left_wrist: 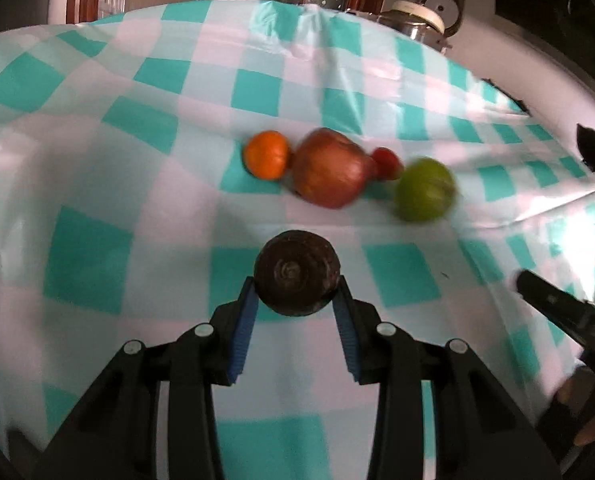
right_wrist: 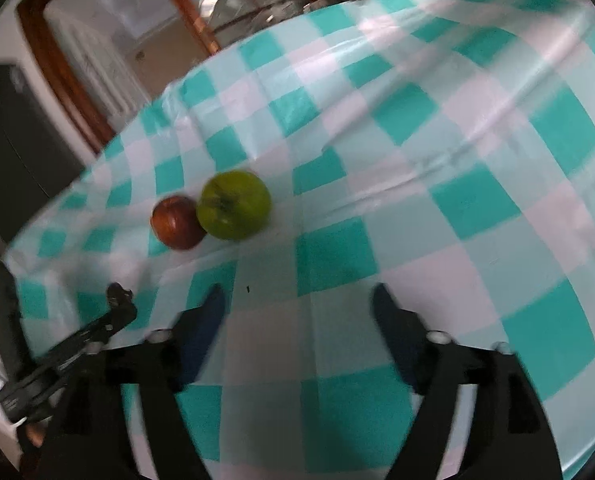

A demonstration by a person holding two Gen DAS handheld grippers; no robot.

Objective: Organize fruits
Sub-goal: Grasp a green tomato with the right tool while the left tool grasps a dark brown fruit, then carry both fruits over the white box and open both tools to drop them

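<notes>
Gripping a dark, round fruit (left_wrist: 295,278), probably an avocado, the left gripper (left_wrist: 295,296) is seen from its own camera with both blue-padded fingers (left_wrist: 243,332) pressed against the fruit's sides near their tips. The fruit is held over a teal and white checked tablecloth (left_wrist: 97,128). Farther back on the cloth a row of fruit is laid out: an orange (left_wrist: 266,155), a large reddish-brown fruit (left_wrist: 331,169) touching it, a small red fruit (left_wrist: 386,163) partly hidden behind that, and a green apple (left_wrist: 424,189) just beside. The picture is blurred, so finer detail cannot be told.

In the right wrist view, the right gripper (right_wrist: 299,300) is shown spread wide and empty above the cloth, the green apple and the reddish-brown fruit well ahead of it to the left.

The held fruit is judged fairly light, firm-skinned but bruisable, and rounded enough to slip forward out of a tip grasp. A hold across its widest part, deeper between the pads and with moderate pressure, would be safer.
</notes>
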